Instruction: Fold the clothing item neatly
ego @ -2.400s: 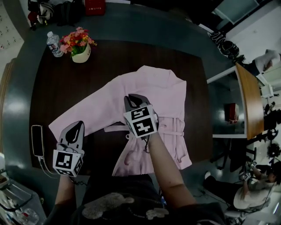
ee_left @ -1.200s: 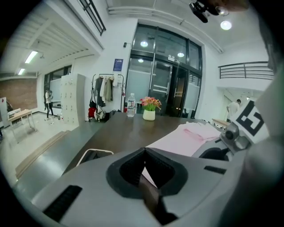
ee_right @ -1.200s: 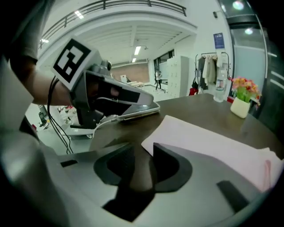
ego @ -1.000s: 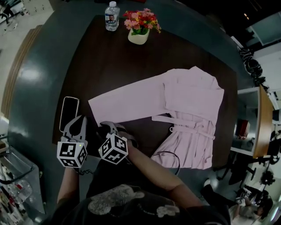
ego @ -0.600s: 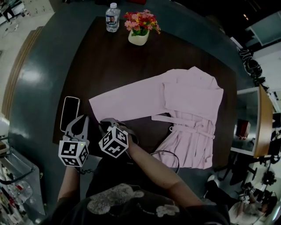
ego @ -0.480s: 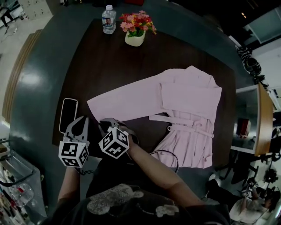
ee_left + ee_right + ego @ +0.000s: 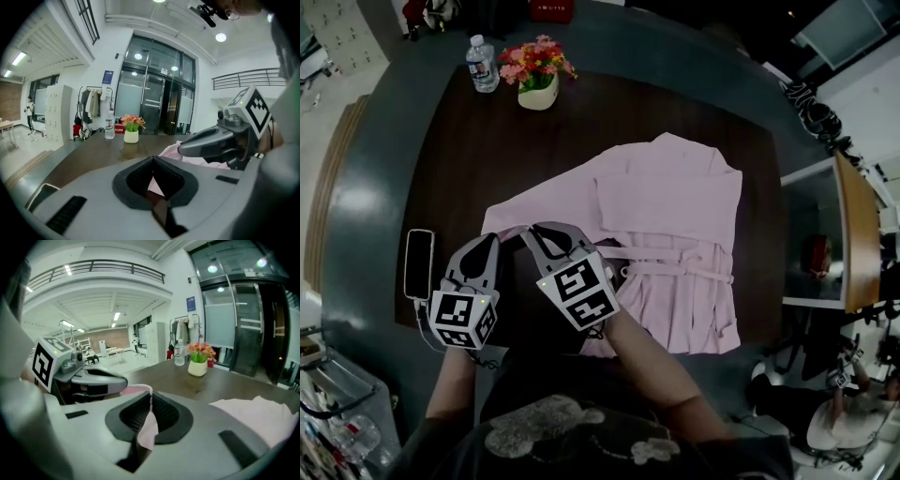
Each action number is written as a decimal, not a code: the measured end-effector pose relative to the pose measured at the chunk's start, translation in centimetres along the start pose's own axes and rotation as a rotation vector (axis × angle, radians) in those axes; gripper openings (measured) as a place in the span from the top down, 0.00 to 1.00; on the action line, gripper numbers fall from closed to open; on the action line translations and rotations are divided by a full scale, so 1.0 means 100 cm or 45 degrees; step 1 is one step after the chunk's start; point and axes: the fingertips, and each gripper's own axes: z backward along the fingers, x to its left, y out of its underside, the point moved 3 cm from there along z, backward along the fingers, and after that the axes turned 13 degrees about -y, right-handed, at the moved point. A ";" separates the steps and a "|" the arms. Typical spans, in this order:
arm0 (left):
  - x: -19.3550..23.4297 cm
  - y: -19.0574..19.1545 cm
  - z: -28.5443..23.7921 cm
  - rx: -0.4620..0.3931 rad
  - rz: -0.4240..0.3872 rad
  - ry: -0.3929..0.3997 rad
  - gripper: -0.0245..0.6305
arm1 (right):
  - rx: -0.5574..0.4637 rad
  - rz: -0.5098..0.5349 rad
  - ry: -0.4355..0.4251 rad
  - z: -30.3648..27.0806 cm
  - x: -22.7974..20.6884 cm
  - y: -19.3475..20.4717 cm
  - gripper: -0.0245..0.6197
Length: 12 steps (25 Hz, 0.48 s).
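Right now the sleeve fold looks to be just starting. The pink robe lies spread on the dark worktop, its belt tied across the middle and its body already narrowed. One long sleeve runs out toward the person. Both tongs meet at that sleeve's end. The right tongs have just closed, and a tuck of pink cloth is pinched between their jaws. The left tongs sit just beside them, jaws fully together, with a sliver of pink showing in the nip, so I take it they grip the same edge.

My guess is the next move is to carry that end across and lay the sleeve over the robe's body. That calls for keeping the two grips level and spread apart, so the cloth goes down flat rather than twisted. The phone, bottle and flower pot stand well clear.
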 end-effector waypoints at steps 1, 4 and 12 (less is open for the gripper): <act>-0.011 -0.005 -0.004 -0.010 -0.003 0.016 0.95 | -0.039 -0.015 0.033 0.016 -0.013 -0.004 0.95; -0.046 -0.016 -0.015 -0.031 -0.018 0.066 0.95 | -0.139 -0.080 0.133 0.064 -0.054 -0.006 0.95; -0.132 -0.026 -0.047 -0.029 -0.083 0.185 0.95 | -0.238 -0.281 0.404 0.172 -0.153 0.042 0.95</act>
